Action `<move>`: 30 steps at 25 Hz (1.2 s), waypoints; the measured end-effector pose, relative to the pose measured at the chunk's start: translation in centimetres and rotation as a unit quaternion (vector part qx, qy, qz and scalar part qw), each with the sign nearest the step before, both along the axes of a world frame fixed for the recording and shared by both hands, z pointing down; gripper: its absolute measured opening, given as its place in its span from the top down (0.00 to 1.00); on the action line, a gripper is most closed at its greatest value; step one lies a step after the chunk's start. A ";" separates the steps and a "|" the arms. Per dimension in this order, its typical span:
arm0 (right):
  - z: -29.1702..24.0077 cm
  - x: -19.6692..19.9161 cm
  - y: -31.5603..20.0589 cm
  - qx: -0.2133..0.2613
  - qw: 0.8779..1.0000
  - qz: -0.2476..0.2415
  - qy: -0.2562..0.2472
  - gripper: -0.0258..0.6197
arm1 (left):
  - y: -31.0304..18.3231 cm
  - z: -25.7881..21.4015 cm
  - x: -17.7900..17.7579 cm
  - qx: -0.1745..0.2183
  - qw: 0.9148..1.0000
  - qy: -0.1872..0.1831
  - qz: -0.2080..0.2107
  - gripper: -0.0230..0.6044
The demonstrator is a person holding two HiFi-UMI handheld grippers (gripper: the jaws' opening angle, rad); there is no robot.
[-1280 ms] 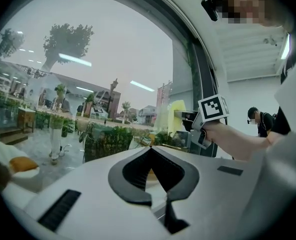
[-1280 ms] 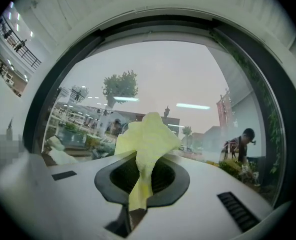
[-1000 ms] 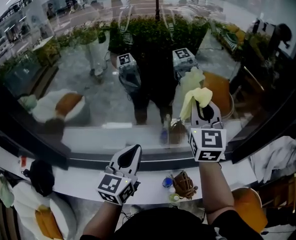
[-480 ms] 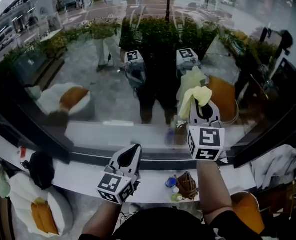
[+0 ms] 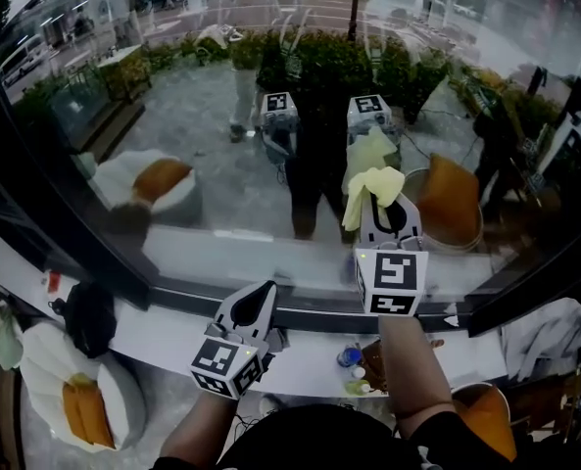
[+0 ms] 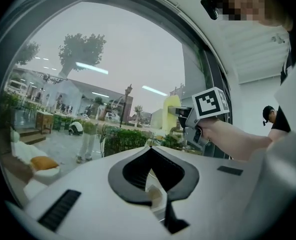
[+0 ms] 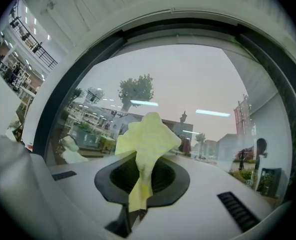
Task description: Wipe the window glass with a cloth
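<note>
The window glass (image 5: 202, 164) fills the upper head view and mirrors both grippers. My right gripper (image 5: 380, 202) is raised in front of it, shut on a pale yellow cloth (image 5: 370, 190). The cloth's top meets its own reflection, so it lies at or very near the pane. In the right gripper view the cloth (image 7: 147, 134) stands up out of the shut jaws of the right gripper (image 7: 147, 156). My left gripper (image 5: 260, 295) hangs lower, over the sill, shut and holding nothing. The left gripper view shows the left gripper (image 6: 150, 148) pointing at the pane, with the right gripper (image 6: 180, 111) off to the side.
A dark window frame (image 5: 123, 274) runs under the glass, with a white sill (image 5: 163, 339) below it. Small bottles (image 5: 350, 358) and a brown object (image 5: 373, 362) stand on the sill. A black bag (image 5: 88, 317), a white and orange beanbag (image 5: 70, 399) and a white heap (image 5: 545, 331) lie lower down.
The right gripper has slid a little left across the pane with the cloth, and the head view has shifted. The left gripper has stayed where it was.
</note>
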State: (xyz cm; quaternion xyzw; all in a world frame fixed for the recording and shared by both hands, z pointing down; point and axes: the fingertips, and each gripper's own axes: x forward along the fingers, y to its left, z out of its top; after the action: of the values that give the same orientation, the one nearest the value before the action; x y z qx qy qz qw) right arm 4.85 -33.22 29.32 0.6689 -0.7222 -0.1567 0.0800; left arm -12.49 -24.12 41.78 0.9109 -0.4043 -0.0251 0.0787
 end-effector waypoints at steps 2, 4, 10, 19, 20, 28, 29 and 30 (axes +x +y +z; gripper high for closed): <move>-0.1 -1.6 -0.3 0.001 1.000 -0.009 -0.002 0.89 | -0.2 0.2 -1.2 -0.001 1.000 -0.006 -0.006 0.95; 0.1 -3.4 -0.8 0.001 1.000 -0.020 -0.003 0.89 | -0.4 0.4 -2.3 -0.001 1.000 -0.010 -0.011 0.95; 0.8 -10.0 -2.4 0.002 0.999 -0.050 0.008 0.89 | -0.8 1.0 -6.7 -0.003 0.999 -0.024 -0.022 0.95; 2.4 -15.8 -3.9 -0.006 0.997 -0.073 0.021 0.89 | -0.6 1.8 -11.2 -0.018 0.997 -0.036 -0.059 0.95; 2.8 -17.3 -4.2 -0.011 0.996 -0.080 0.024 0.89 | -0.6 2.1 -12.3 -0.019 0.997 -0.034 -0.061 0.95; 5.1 -23.6 -5.6 -0.036 0.991 -0.107 0.065 0.89 | -0.7 3.5 -16.3 -0.024 0.996 -0.027 -0.078 0.95; 5.4 -24.3 -5.7 -0.039 0.991 -0.111 0.069 0.89 | -0.7 3.6 -16.7 -0.025 0.996 -0.027 -0.081 0.95; 5.7 -24.8 -5.8 -0.040 0.990 -0.114 0.073 0.89 | -0.7 3.7 -17.1 -0.025 0.996 -0.026 -0.085 0.95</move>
State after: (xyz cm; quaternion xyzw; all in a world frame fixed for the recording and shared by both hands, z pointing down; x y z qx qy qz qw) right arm -19.95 -39.00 35.05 0.5654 -0.7916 -0.1840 0.1409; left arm -29.59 -24.81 45.49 0.8715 -0.4823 0.0022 0.0890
